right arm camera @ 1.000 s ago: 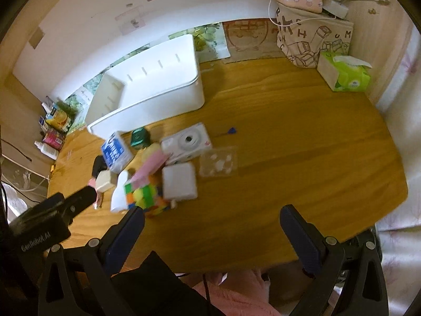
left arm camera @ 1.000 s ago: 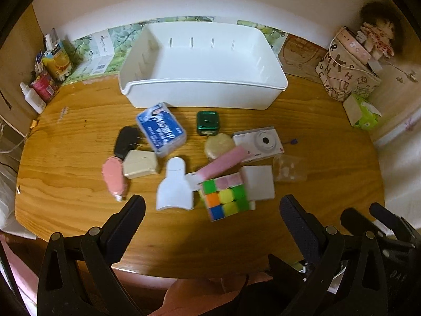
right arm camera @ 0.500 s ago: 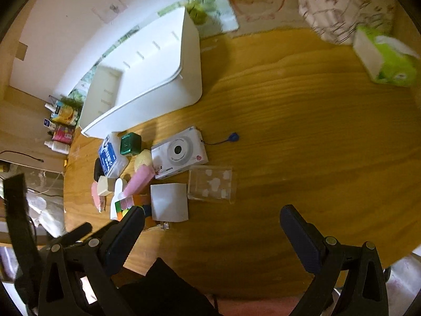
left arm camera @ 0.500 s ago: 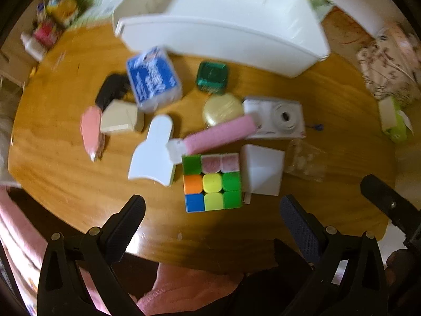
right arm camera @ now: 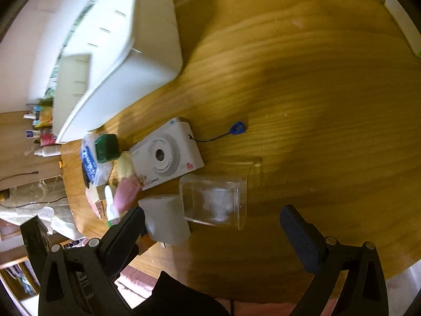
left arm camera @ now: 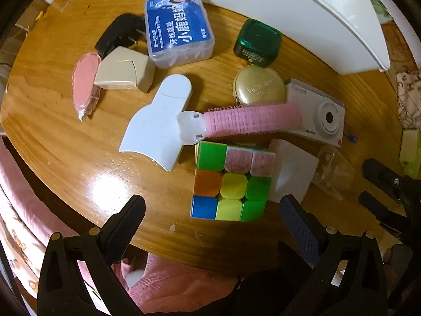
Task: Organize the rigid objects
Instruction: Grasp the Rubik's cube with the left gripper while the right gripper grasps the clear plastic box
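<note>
A colourful puzzle cube (left arm camera: 231, 181) lies just ahead of my open left gripper (left arm camera: 211, 217), between its fingers' line and slightly beyond the tips. Around it lie a pink hair roller (left arm camera: 250, 122), a white scraper-shaped piece (left arm camera: 155, 126), a white block (left arm camera: 292, 173), a white camera (left arm camera: 319, 114), a gold round tin (left arm camera: 259, 85), a green box (left arm camera: 257, 42) and a blue floss box (left arm camera: 179, 27). My right gripper (right arm camera: 211, 221) is open above a clear plastic box (right arm camera: 214, 201), with the white block (right arm camera: 165, 218) by its left finger. The white bin (right arm camera: 126, 44) stands behind.
A black plug (left arm camera: 118, 35), a beige case (left arm camera: 123, 71) and a pink pointed item (left arm camera: 85, 81) lie at the left of the wooden table (left arm camera: 65, 158). The table's near edge runs just under both grippers. A person's pink sleeve (left arm camera: 179, 284) shows below.
Both grippers have dropped and moved forward toward the pile. The cube now sits close before the left gripper, and the clear box close before the right one.
</note>
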### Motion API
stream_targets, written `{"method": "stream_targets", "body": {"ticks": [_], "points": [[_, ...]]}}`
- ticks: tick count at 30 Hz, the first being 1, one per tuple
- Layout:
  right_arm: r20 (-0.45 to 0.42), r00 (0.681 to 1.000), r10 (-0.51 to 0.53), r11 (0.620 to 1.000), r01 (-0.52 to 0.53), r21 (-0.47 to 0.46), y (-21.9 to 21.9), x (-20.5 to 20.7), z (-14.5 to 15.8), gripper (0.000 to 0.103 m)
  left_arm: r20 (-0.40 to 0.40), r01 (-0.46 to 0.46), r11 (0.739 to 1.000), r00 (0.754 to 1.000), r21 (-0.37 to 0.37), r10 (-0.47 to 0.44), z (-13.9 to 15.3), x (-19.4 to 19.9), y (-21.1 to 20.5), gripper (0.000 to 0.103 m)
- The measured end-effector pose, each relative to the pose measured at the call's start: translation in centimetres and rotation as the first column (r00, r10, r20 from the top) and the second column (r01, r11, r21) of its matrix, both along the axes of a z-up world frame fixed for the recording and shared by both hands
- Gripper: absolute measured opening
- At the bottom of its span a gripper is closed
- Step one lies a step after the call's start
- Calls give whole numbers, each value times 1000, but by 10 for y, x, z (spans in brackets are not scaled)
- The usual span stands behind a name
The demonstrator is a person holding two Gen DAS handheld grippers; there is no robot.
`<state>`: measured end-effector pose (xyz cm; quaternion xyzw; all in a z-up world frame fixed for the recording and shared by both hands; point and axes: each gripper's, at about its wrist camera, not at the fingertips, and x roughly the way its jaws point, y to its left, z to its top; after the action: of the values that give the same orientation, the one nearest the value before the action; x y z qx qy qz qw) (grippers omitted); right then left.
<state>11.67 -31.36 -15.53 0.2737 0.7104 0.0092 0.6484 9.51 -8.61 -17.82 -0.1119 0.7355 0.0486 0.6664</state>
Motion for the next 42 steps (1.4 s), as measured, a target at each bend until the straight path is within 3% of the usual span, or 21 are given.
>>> {"method": "stream_targets", "body": {"ticks": [10,14,19,21,24,28,30,33,42], "points": [[-146,989,-12,1000,15,17,2,9,-28,103,-57,-52,998,997,-36,50,-18,18,10,96],[-168,985,-36,999,39,15,-2,9,-33,91,-69,-70,996,995,-56,66,-23,26,20,90],[-174,984,-33,999,32,-4,-7,12,-32,90,-84,-72,995,994,-74,65,-35,30,30,86],[-173,985,-27,1000,25,-13,-3,15,-32,87,-92,-74,993,994,-97,65,-39,35,34,76],[-159,987,-27,1000,25,-16,1,17,-31,77,-94,-66,991,994,-118,55,-40,40,36,66],[-152,988,-34,999,31,-21,0,16,-30,72,-92,-36,994,995,-105,26,-41,47,35,65],[-141,989,-37,999,35,-12,0,15,-30,65,-93,-30,995,995,-100,21,-40,49,30,64],[-123,992,-29,1000,30,3,0,14,-27,64,-87,-24,996,996,-90,17,-31,48,23,63],[-42,999,-29,998,31,56,1,7,-12,29,-31,-18,998,999,-57,17,5,28,22,62]]}}
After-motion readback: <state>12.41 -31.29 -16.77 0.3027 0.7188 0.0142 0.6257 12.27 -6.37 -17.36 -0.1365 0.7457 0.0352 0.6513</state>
